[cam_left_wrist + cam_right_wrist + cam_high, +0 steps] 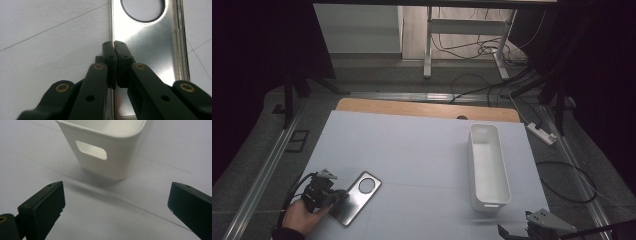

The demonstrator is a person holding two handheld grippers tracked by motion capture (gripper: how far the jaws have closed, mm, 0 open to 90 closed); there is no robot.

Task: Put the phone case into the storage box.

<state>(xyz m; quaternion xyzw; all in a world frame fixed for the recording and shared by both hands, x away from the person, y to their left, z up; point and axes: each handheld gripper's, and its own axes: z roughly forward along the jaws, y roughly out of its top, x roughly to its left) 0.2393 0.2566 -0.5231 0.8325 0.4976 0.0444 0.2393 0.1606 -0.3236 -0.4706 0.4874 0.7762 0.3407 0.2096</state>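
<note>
Two grippers work a pale sheet spread over a wooden table, whose bare far edge shows beyond the sheet. Ahead of the right gripper and slightly to its left stands a long white bin, upright and open-topped, near but apart from it; in the right gripper view the bin's near end wall, with a rounded handle slot, stands between and beyond the two jaws, which are spread wide with nothing between them. At the sheet's near left corner a person's hand holds the left gripper, whose tips sit at the near end of a shiny metal plate lying flat on the sheet and reaching away from it toward the upper right. A round hole is cut in the plate's far end. In the left gripper view the plate runs straight ahead from the left gripper, its left edge passing between the pads, which are drawn together on that thin edge. The hole lies ahead and just right of the tips.
</note>
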